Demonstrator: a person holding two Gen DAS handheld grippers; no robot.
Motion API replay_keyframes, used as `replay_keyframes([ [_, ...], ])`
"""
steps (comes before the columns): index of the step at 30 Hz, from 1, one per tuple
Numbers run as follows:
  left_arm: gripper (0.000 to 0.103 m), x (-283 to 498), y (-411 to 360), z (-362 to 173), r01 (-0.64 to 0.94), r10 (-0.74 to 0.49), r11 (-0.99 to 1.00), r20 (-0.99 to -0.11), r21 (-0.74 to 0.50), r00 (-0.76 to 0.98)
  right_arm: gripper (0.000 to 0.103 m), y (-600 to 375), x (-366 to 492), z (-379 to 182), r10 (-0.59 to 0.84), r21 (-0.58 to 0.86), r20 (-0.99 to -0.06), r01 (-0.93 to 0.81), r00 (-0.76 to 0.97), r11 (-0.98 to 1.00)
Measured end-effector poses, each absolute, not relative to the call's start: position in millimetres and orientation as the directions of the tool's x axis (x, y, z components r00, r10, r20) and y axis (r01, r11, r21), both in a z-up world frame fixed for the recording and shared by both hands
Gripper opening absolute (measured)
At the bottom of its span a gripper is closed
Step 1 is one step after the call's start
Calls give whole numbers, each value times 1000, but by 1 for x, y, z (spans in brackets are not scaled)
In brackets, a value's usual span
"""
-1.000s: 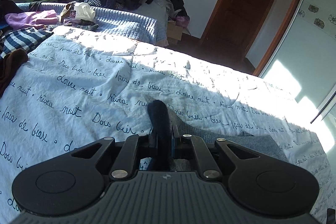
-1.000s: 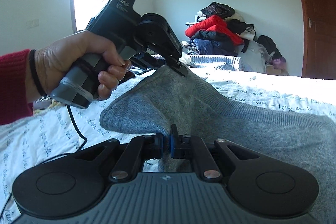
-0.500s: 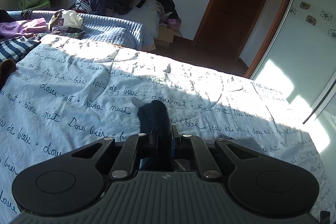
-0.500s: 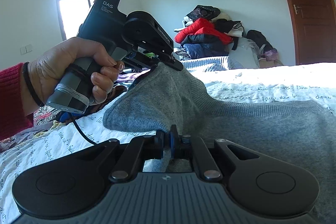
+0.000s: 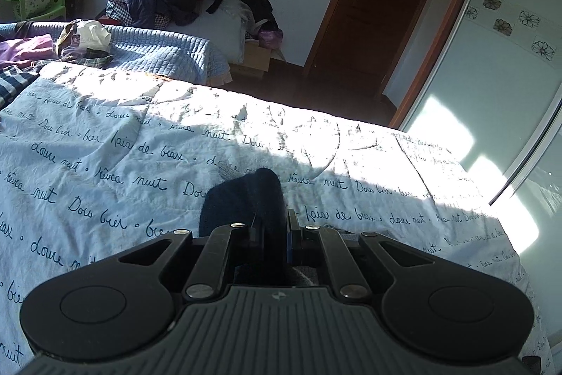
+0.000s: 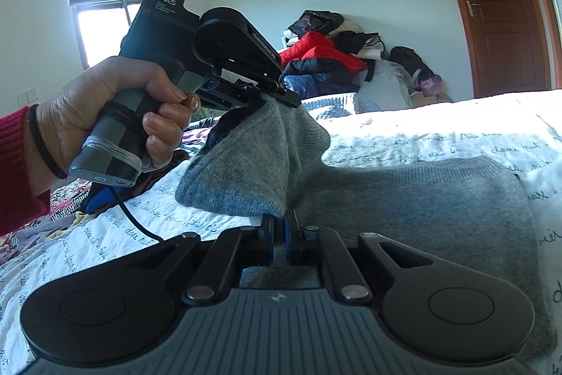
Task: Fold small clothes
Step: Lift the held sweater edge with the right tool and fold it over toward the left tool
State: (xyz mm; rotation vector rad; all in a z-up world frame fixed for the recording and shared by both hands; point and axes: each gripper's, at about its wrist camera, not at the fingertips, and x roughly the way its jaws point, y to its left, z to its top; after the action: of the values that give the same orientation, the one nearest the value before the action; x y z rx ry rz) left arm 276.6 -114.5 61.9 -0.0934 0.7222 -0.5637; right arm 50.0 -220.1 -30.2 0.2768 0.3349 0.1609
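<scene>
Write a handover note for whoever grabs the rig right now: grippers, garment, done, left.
Left gripper: shut on a raised edge of the grey knit garment.
Right gripper: shut on the near edge of the same garment.
Garment: far part flat on the script-print bedspread, near end lifted between the two grips.
Done: both corners picked up, fold started.
Left: carry the lifted end over the flat part, lay it down, release.

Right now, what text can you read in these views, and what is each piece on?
"DAS": black body of the left gripper, right wrist view.
Small lines beneath "DAS": too small to read.
"nuit", "de beax", "Dou bier", repeated dark cursive: pale blue bedspread.
Raised lettering on the gripper's arm: unreadable.
</scene>
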Motion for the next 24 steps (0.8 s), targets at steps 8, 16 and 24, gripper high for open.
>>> replay_keyframes([
  [8, 10, 269, -144, 61, 487, -546, 828, -596, -277, 589, 6, -240, 39, -35, 167, 318, -304, -65, 938, 946],
  [16, 10, 260, -176, 56, 525, -572, 805, -597, -278, 562, 6, -250, 27, -37, 134, 325, -308, -28, 942, 945],
  [24, 10, 249, -205, 48, 559, -579, 790, -608, -254, 542, 6, -255, 22, -36, 118, 344, -309, -5, 944, 939],
])
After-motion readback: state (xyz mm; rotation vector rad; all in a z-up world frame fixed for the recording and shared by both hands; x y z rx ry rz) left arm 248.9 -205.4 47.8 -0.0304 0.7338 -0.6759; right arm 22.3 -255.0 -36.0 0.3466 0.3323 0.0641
